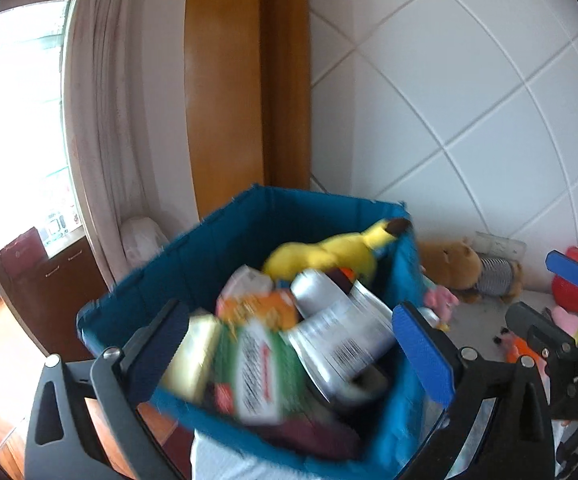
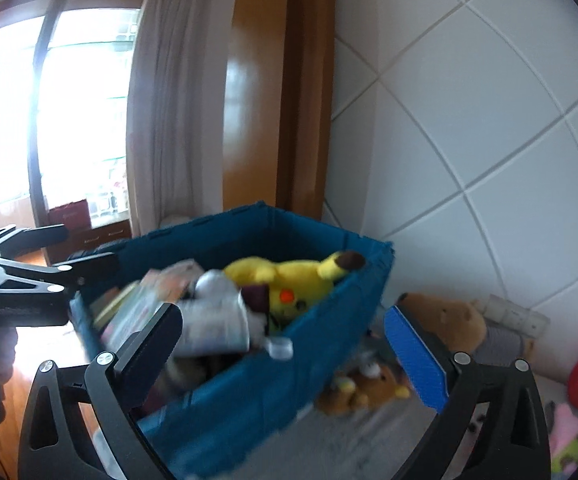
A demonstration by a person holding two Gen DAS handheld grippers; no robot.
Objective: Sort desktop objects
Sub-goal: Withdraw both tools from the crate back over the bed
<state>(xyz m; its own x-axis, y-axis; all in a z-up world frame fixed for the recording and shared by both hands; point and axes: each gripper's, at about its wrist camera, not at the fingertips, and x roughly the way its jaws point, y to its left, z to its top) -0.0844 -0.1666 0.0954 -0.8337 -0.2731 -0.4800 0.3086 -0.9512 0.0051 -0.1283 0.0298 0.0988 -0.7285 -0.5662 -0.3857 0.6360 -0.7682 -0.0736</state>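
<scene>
Left claw (image 1: 293,354): your fingers stand wide apart, nothing between them, over the near wall of the bin.
Right claw (image 2: 289,354): spread wide, empty, at the bin's right wall.
Blue bin (image 1: 225,240): on the counter (image 1: 485,320), tilted, packed; yellow plush (image 1: 329,254) on top, blurred boxes and a silver pouch (image 1: 341,332) beneath.
Outside the bin: brown plush bear (image 1: 455,262) against the tiled wall (image 1: 469,100).
</scene>
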